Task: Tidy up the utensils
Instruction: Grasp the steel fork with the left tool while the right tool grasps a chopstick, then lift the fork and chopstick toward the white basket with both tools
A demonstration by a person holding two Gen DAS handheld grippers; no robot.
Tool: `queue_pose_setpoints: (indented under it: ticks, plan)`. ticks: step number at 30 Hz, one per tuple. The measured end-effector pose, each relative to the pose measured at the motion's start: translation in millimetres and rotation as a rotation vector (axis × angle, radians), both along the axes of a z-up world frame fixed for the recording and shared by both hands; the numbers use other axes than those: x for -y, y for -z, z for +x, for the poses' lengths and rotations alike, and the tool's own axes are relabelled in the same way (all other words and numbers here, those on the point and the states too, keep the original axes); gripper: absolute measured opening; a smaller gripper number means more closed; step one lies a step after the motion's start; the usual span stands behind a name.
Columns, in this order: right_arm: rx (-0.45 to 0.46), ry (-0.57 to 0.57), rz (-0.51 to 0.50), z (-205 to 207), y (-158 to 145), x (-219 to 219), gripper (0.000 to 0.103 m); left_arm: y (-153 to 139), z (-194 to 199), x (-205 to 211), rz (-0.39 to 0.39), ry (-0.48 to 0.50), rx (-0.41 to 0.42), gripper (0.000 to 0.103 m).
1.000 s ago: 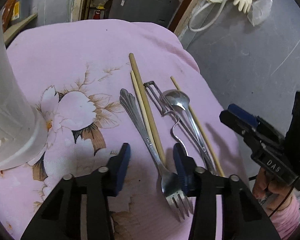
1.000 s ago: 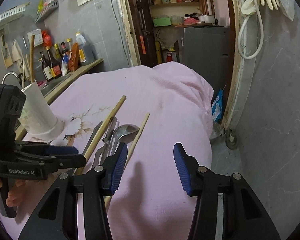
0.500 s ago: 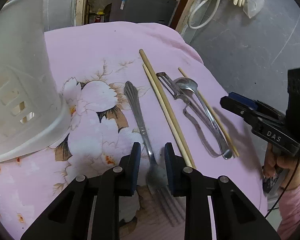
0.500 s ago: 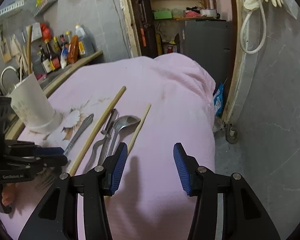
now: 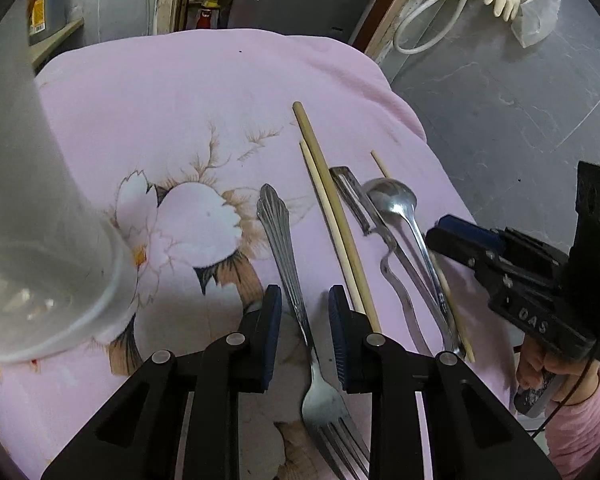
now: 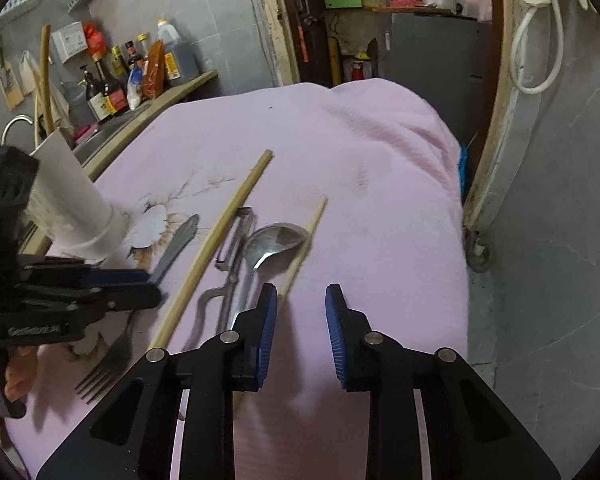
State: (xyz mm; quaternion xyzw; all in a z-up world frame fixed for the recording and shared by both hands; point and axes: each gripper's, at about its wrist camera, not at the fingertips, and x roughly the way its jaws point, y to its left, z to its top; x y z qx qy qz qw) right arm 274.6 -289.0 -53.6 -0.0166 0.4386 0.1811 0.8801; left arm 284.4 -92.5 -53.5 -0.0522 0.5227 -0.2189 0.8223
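On the pink flowered cloth (image 5: 180,100) lie a fork (image 5: 278,236), a pair of long chopsticks (image 5: 332,216), a peeler (image 5: 356,200), a spoon (image 5: 396,200) and a thin single chopstick (image 5: 380,164). My left gripper (image 5: 304,320) straddles the fork's handle; a gap shows on both sides, so the pads do not press it. In the right wrist view my right gripper (image 6: 302,320) hovers just right of the thin chopstick (image 6: 304,248), its jaws closing with nothing between them. The spoon (image 6: 276,236) and peeler (image 6: 236,240) sit just ahead of it.
A white slotted utensil holder (image 5: 40,240) stands on the cloth at the left, with a long stick in it (image 6: 44,80). Bottles (image 6: 108,92) line a counter behind it. The cloth drops off at the right edge (image 6: 456,240) to a grey floor.
My left jaws have narrowed around the fork's handle and the left view has shifted slightly. My right jaws have narrowed and that gripper has edged closer to the thin chopstick.
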Motion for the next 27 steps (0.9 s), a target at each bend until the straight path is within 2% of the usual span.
queue_pose_setpoints:
  ticks: [3, 5, 8, 10, 14, 17, 23, 27]
  plan:
    - [-0.01, -0.032, -0.032, -3, 2, -8, 0.023, 0, 5, -1, -0.006, 0.005, -0.009, 0.018]
    - [-0.008, -0.046, -0.089, -2, 4, -15, 0.023, 1, 4, 0, 0.0, 0.014, -0.001, 0.016]
    - [-0.009, -0.052, -0.149, 4, 6, -23, 0.022, 1, 4, 4, 0.037, 0.02, 0.017, 0.01]
    - [-0.039, -0.032, -0.151, 14, 8, -23, 0.02, 2, 4, 5, 0.049, 0.024, 0.025, 0.008]
    - [-0.104, -0.005, -0.148, 31, 6, -26, 0.021, 4, 4, 2, -0.002, 0.01, -0.008, 0.005]
    - [-0.133, 0.029, -0.153, 32, 5, -25, 0.009, 4, 2, 2, -0.023, 0.012, -0.02, 0.004]
    - [-0.174, 0.101, -0.055, 23, 1, -12, 0.003, -8, -21, 1, -0.012, 0.007, 0.07, 0.003]
    - [-0.137, 0.142, 0.048, 8, -5, 5, 0.003, -23, -40, -1, -0.024, 0.001, 0.173, 0.003]
